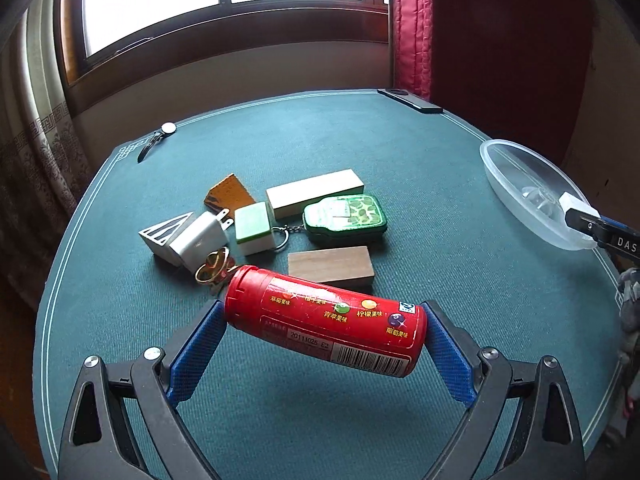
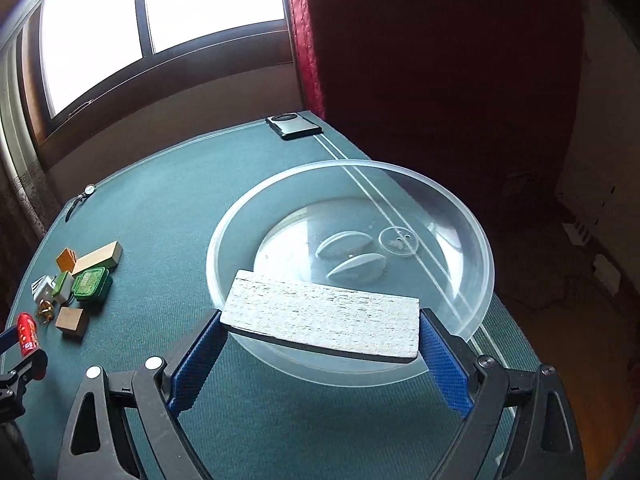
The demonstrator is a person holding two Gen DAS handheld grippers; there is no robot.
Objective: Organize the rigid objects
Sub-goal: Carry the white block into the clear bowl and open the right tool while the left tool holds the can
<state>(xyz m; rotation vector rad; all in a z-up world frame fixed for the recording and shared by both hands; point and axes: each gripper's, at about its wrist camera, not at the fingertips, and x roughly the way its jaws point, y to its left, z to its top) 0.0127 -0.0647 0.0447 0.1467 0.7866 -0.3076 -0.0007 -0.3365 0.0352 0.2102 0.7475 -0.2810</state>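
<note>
My left gripper (image 1: 325, 322) is shut on a red candy bottle (image 1: 324, 320), held sideways just above the green felt table (image 1: 400, 168). Behind it lies a cluster: a dark wood block (image 1: 331, 266), a green tin (image 1: 344, 214), a light wood block (image 1: 314, 192), a green-and-white tile (image 1: 254, 227), a white charger (image 1: 199, 238), gold rings (image 1: 212, 268), a striped wedge (image 1: 166, 234) and an orange piece (image 1: 229, 192). My right gripper (image 2: 320, 326) is shut on a speckled white slab (image 2: 322, 314), held over the near rim of a clear plastic bowl (image 2: 460, 208).
A wristwatch (image 1: 158, 138) lies at the table's far left edge and a dark phone (image 2: 293, 125) at the far corner. A window and a red curtain (image 1: 412, 28) stand behind. The bowl sits at the table's right edge, partly over the drop to the floor.
</note>
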